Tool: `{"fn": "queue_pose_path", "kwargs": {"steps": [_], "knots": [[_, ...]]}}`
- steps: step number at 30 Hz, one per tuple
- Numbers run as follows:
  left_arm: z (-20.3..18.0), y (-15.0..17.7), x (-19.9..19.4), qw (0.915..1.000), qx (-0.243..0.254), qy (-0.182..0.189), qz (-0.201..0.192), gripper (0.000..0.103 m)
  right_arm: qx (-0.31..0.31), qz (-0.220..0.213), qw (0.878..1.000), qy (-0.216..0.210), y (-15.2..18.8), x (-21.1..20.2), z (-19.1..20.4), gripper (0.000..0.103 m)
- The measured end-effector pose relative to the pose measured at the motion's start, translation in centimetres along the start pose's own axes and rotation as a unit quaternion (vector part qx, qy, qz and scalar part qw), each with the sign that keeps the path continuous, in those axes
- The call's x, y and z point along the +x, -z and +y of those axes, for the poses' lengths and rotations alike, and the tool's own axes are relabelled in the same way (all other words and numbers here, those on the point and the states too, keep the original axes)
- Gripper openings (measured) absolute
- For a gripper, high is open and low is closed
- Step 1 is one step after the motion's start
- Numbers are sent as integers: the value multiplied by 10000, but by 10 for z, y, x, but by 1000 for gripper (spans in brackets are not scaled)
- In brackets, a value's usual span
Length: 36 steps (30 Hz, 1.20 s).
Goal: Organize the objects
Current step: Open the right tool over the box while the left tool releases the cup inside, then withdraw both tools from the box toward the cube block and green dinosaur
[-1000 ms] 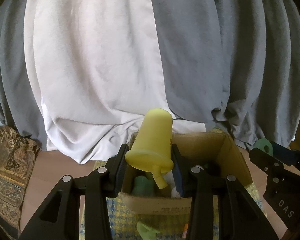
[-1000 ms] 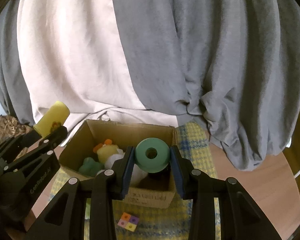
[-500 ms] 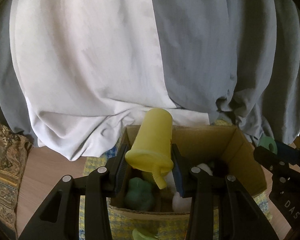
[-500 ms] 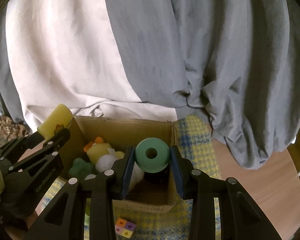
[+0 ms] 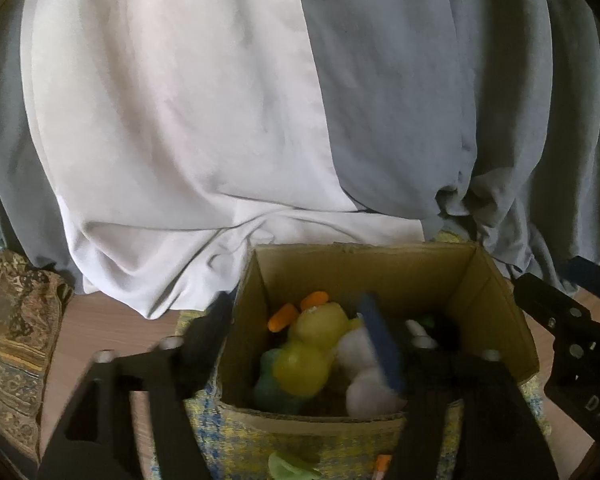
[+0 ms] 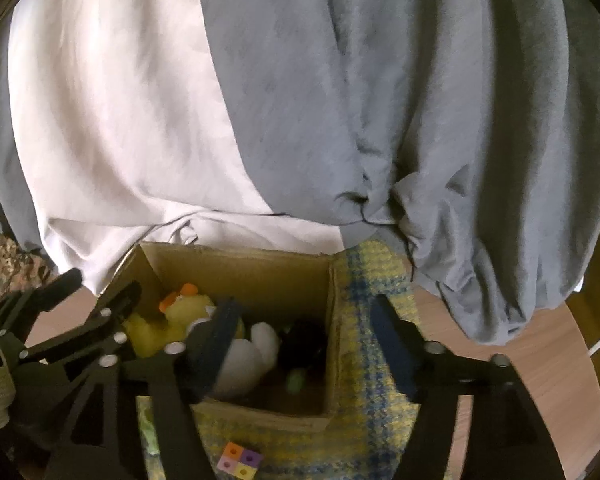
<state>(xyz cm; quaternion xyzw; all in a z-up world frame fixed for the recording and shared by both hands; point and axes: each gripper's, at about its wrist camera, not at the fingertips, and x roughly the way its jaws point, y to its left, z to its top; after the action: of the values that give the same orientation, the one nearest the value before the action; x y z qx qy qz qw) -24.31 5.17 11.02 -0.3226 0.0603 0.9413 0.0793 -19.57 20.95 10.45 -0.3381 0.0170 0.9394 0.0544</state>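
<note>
Box (image 5: 496, 312) sits on the yellow mat (image 6: 380, 280), full of soft toys like the duck (image 5: 320, 320). Both grippers, left (image 5: 300, 332) and right (image 6: 312, 336), hang above it, spread wide, holding nothing. Best lift straight up. Only the right view shows the block (image 6: 240, 462) in front of the box.

The left gripper (image 5: 296, 332) and right gripper (image 6: 312, 340) are matte black frames with triangular cut-outs, silver screw heads, dark blue finger pads (image 6: 392, 344), and white lettering on the side.
</note>
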Motion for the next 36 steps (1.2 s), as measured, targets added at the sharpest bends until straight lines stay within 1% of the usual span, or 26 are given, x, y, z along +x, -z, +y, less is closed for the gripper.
{"fn": "queue_pose_path", "kwargs": {"steps": [1, 3, 4, 5, 7, 9, 11, 13, 27, 36], "knots": [[0, 0, -2, 10000, -8, 23, -27, 76, 12, -39, 10000, -3, 0, -3, -1, 81], [0, 0, -6, 10000, 6, 14, -37, 77, 38, -65, 10000, 6, 0, -6, -2, 84], [1, -1, -8, 10000, -3, 12, -45, 81, 55, -75, 10000, 6, -1, -8, -2, 87], [1, -1, -10, 10000, -19, 9, -62, 88, 73, -85, 9999, 7, 0, -10, -3, 88], [3, 0, -15, 9999, -57, -21, -117, 93, 114, -120, 9999, 19, 0, -14, -5, 95], [5, 0, -20, 9999, -68, -48, -133, 94, 155, -146, 9998, 20, 1, -19, -6, 95], [7, 1, -25, 9998, -85, -65, -145, 99, 176, -144, 9997, 4, 2, -22, -7, 95], [9, 2, -31, 9998, -92, -94, -180, 100, 181, -152, 9997, -3, 4, -26, -6, 96], [27, 14, -66, 9990, -221, -214, -309, 101, 194, -245, 9994, -139, 16, -58, 5, 96], [40, 32, -80, 9988, -252, -293, -288, 101, 140, -168, 9996, -195, 30, -67, 17, 96]]}}
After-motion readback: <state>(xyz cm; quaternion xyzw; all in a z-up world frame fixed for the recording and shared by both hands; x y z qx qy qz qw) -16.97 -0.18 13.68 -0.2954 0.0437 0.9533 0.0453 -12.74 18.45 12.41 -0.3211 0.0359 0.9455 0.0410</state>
